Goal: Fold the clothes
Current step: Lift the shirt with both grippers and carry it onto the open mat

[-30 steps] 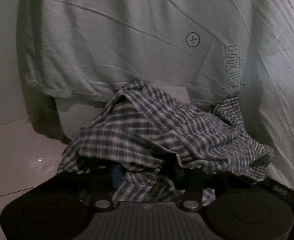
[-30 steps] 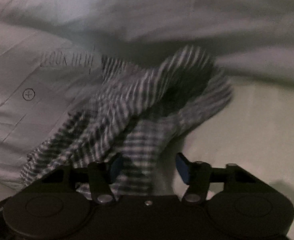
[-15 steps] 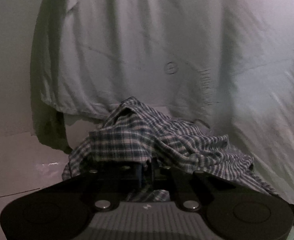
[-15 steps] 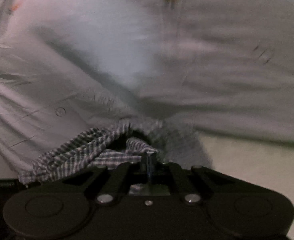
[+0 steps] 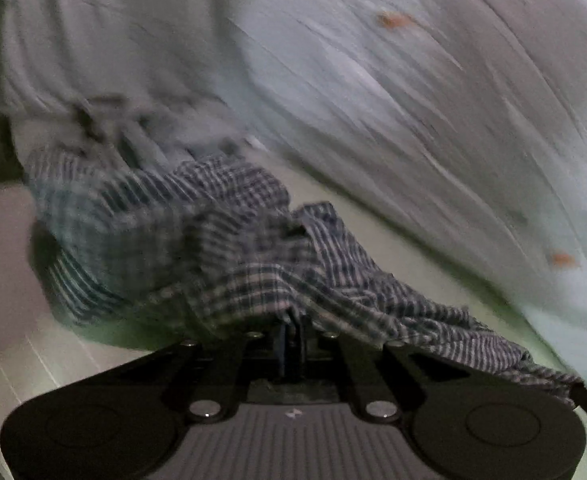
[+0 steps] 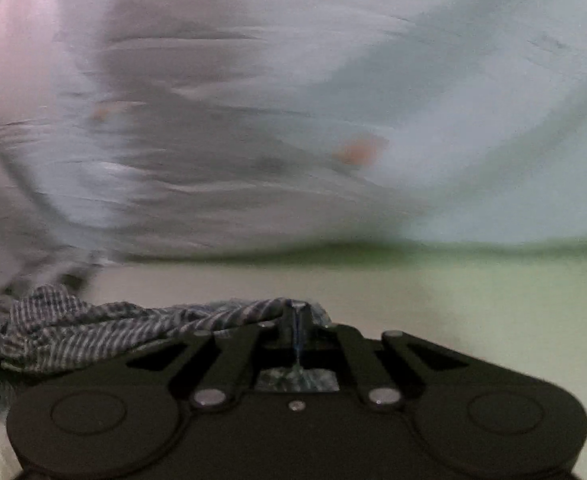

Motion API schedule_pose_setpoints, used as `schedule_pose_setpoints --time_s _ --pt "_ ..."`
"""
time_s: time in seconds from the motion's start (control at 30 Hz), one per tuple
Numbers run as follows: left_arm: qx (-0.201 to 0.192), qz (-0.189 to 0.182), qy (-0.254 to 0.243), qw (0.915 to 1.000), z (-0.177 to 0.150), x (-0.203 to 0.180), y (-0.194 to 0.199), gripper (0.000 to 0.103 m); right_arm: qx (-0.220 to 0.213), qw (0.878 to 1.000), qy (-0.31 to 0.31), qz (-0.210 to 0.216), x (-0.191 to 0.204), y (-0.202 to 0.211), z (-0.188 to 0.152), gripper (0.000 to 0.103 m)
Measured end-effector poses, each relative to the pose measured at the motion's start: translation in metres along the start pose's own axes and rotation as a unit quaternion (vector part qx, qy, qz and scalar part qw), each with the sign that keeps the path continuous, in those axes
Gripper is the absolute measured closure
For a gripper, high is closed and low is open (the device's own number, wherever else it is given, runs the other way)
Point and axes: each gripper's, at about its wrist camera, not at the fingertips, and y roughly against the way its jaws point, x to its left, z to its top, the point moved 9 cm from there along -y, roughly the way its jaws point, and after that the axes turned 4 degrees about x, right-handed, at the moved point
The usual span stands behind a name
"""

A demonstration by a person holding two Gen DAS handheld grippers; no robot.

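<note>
Pale sheet (image 5: 413,100) behind; both grippers clamp checked garment (image 5: 213,248).

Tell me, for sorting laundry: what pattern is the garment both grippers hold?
A dark blue-and-white check on the garment, clearest in the left wrist view.

It looks like a room in a home, dimly lit. A wide, creased pale sheet (image 5: 373,92) with small orange marks hangs over furniture, a checked garment (image 5: 221,240) lies bunched at its hem, and the light floor (image 5: 21,360) shows tile seams.
</note>
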Motion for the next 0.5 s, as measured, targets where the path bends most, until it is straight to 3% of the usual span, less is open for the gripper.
schedule_pose_setpoints --time_s 0.17,0.27,0.4,0.5 --pt "0.017 -0.001 -0.015 0.9997 -0.053 -0.051 0.002 0.096 0.012 0.995 -0.029 -0.09 -0.112 0.043 -0.025 0.102" --pt "0.024 0.001 -0.007 0.9997 -0.071 -0.06 0.0 0.096 0.022 0.989 -0.057 -0.133 -0.176 0.064 -0.038 0.102" --pt "0.031 -0.003 -0.013 0.9994 -0.09 -0.089 -0.006 0.096 0.034 0.984 -0.092 -0.149 -0.227 0.082 -0.057 0.101" --pt "0.036 -0.009 -0.041 0.9985 -0.091 -0.109 -0.012 0.095 0.043 0.98 -0.13 -0.146 -0.242 0.084 -0.073 0.097"
